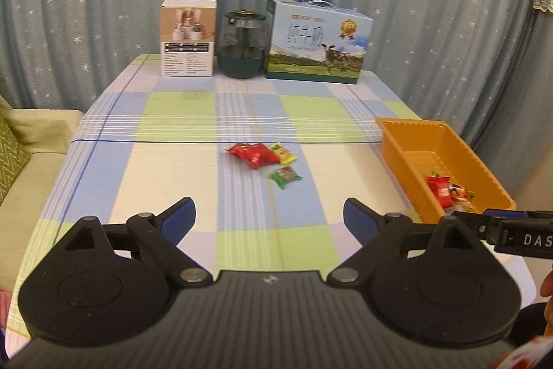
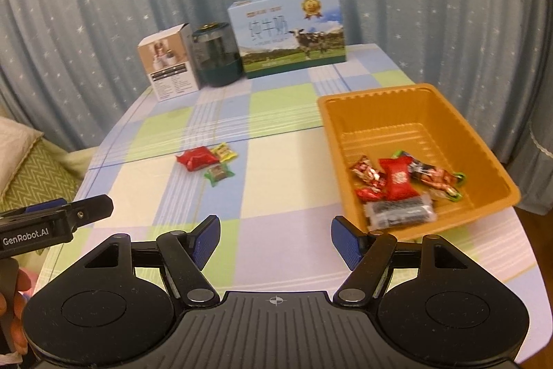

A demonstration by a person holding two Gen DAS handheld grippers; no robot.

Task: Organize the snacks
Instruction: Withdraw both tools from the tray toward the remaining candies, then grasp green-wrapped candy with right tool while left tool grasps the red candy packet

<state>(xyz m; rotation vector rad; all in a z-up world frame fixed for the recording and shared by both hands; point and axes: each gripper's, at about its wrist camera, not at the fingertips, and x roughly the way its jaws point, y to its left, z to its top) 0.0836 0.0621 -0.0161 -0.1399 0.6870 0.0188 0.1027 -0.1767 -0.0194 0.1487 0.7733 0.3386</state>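
Three loose snacks lie mid-table on the checked cloth: a red packet, a yellow one and a green one. My left gripper hovers open over the near table, short of them, with nothing between its blue pads. An orange tray at the right holds several wrapped snacks, among them a red packet and a dark one. My right gripper is open and empty just left of the tray's near corner. Each gripper shows at the other view's edge.
Along the table's far edge stand a white carton, a dark green jar and a blue milk box, with star-patterned curtains behind. A sofa with a green cushion is at the left. A hand holds the left gripper.
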